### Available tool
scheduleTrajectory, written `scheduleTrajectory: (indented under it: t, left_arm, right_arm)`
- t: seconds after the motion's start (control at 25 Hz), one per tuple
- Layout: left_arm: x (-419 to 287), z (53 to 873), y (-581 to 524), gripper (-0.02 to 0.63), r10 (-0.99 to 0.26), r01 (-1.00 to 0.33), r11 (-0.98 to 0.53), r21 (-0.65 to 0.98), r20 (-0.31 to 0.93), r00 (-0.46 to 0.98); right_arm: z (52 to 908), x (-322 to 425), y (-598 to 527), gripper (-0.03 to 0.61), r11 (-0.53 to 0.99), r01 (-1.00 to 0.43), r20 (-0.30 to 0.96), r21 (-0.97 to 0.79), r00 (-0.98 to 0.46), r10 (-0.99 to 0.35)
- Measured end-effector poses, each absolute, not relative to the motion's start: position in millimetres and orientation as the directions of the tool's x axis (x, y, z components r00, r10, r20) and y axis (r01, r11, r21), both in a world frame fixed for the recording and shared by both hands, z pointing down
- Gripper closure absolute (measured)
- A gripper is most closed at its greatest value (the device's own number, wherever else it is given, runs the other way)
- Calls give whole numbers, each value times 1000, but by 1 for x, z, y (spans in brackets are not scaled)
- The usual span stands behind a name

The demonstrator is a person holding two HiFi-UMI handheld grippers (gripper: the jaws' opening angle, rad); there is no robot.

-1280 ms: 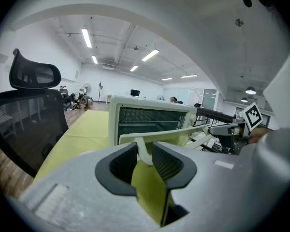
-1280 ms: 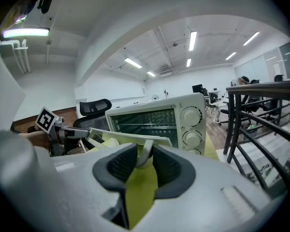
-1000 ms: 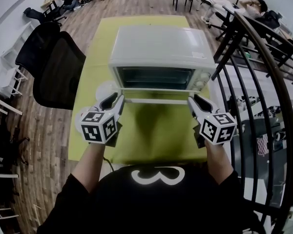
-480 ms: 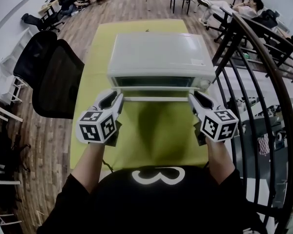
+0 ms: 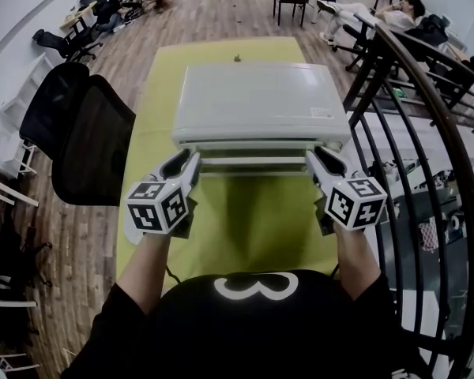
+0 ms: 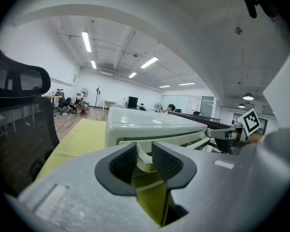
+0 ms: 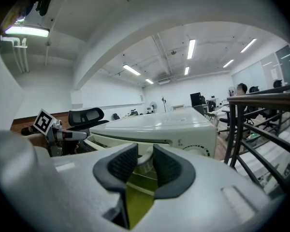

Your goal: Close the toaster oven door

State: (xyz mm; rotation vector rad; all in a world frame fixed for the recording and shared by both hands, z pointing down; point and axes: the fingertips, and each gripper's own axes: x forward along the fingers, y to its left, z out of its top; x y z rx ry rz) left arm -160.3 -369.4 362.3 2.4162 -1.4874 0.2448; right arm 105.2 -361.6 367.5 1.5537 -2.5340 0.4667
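Note:
A white toaster oven (image 5: 257, 101) stands on the yellow-green table (image 5: 245, 227). Its door (image 5: 253, 144) is raised almost against the body, with a narrow gap still showing in the left gripper view. My left gripper (image 5: 188, 161) is shut on the left end of the white door handle (image 5: 253, 163), which sits between its dark pads (image 6: 121, 162). My right gripper (image 5: 317, 159) holds the handle's right end (image 7: 145, 162); its jaws are closing with the handle between them.
A black mesh office chair (image 5: 87, 125) stands close to the table's left side. A black metal railing (image 5: 415, 133) runs along the right. Chairs and people sit on the wooden floor far behind the oven.
The oven door has swung upward from partly open, with its glass showing, to nearly closed. Both grippers rose and moved toward the oven with the handle.

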Motion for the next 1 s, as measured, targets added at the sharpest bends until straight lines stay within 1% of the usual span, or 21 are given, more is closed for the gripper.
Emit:
scheduleTrajectory:
  t: [0.32,0.64,0.8,1.0]
  left_arm:
    - [-159,358,-387,512,-842,-887,-430,170,277,462]
    - [-161,359,-379,512,-838,-880,-441,174,272,474]
    - [-159,357,-382,511,-834,-877,-447,179,271,480]
    - [-158,339,-365,511,-839,-867,-457,200,226,494]
  right_arm:
    - [363,107,-380,485,412,-892,254,-187,-449,-856]
    - [363,105,-370,486,406,-896,251,-181,-441,-862]
    - [362,108,-374,486,399,-889,242,-227,-448,-861]
    - [348,108,-354,491,416,-874,198,-250,-467,-862]
